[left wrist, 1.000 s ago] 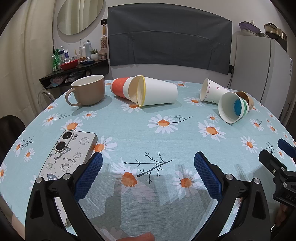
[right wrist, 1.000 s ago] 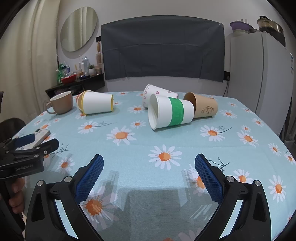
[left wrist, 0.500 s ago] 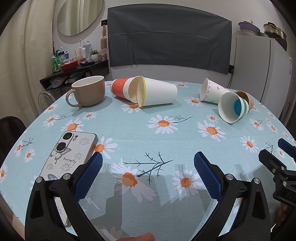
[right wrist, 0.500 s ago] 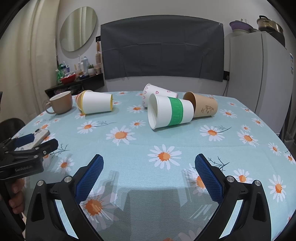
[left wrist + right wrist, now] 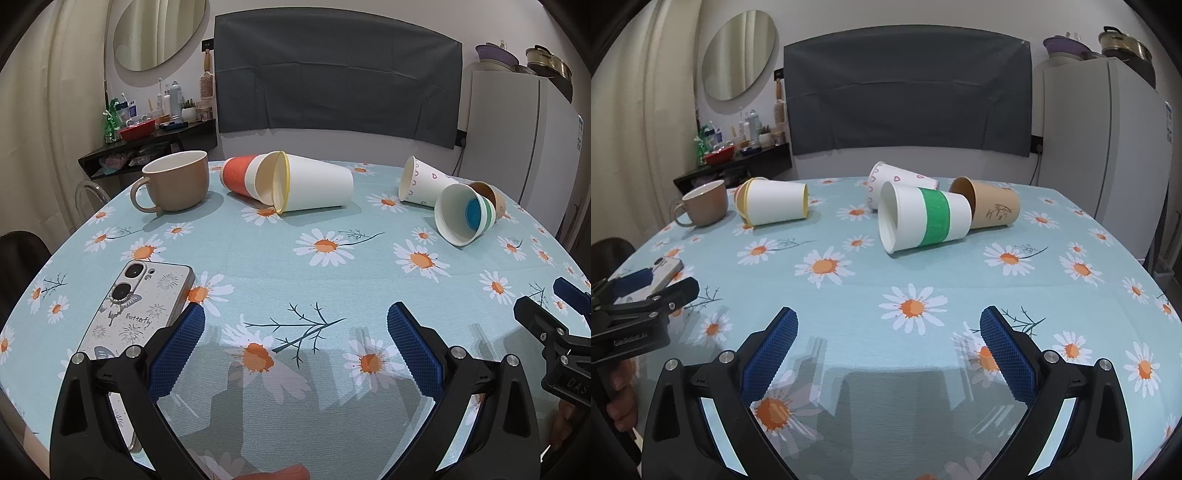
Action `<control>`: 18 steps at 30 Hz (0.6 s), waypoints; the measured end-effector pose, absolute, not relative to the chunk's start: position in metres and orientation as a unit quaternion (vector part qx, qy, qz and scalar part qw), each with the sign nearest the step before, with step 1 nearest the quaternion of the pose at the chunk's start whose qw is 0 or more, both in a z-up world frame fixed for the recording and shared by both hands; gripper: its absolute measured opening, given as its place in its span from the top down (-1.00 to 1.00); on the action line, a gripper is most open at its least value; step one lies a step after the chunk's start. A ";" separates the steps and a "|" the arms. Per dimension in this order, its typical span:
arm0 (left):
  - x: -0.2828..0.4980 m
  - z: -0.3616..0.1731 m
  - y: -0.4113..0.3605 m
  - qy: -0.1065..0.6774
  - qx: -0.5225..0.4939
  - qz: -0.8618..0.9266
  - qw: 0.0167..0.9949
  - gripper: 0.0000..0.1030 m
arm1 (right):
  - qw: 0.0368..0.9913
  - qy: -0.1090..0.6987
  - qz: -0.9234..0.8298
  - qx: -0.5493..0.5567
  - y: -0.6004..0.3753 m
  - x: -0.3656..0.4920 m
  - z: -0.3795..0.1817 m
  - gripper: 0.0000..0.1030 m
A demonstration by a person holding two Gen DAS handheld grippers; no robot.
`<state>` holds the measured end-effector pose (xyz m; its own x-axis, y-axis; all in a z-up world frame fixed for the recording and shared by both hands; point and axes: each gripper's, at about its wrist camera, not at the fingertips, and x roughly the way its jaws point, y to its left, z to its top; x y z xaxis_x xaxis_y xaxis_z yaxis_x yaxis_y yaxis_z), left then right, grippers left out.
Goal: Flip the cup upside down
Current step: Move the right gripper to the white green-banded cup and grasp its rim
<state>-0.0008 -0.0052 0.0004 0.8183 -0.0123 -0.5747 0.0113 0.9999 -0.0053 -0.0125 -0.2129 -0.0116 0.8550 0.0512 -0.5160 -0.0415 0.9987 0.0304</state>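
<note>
Several paper cups lie on their sides on the daisy tablecloth (image 5: pixel 295 258). A white cup with a yellow rim (image 5: pixel 310 186) lies against an orange cup (image 5: pixel 238 176). A white cup with a green band (image 5: pixel 923 219) lies mid-table, mouth to the left, with a heart-print cup (image 5: pixel 894 179) and a brown cup (image 5: pixel 991 208) behind it. My left gripper (image 5: pixel 293 334) is open and empty near the front edge. My right gripper (image 5: pixel 886 336) is open and empty, well short of the green-band cup.
A brown ceramic mug (image 5: pixel 175 181) stands upright at the back left. A phone (image 5: pixel 140 314) lies flat beside my left gripper's left finger. A fridge (image 5: pixel 1108 140) stands to the right, a cluttered shelf (image 5: pixel 147 136) at the back left.
</note>
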 end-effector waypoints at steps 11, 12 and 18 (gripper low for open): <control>-0.001 0.000 -0.003 0.301 -0.005 -0.011 0.954 -0.89 | 0.953 0.302 0.004 0.011 -0.213 -0.002 -0.015 -0.85; -0.001 0.000 -0.003 0.300 -0.007 -0.011 0.954 -0.89 | 0.952 0.305 -0.002 0.013 -0.213 -0.001 -0.015 -0.85; -0.003 0.000 -0.002 0.299 -0.006 -0.018 0.954 -0.89 | 0.949 0.312 -0.029 0.007 -0.211 0.003 -0.015 -0.85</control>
<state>-0.0031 -0.0023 0.0000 0.8203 -0.0378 -0.5707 0.0304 0.9993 -0.0225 0.0030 -0.2113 -0.0146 0.8032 -0.0498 -0.5936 0.0591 0.9982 -0.0039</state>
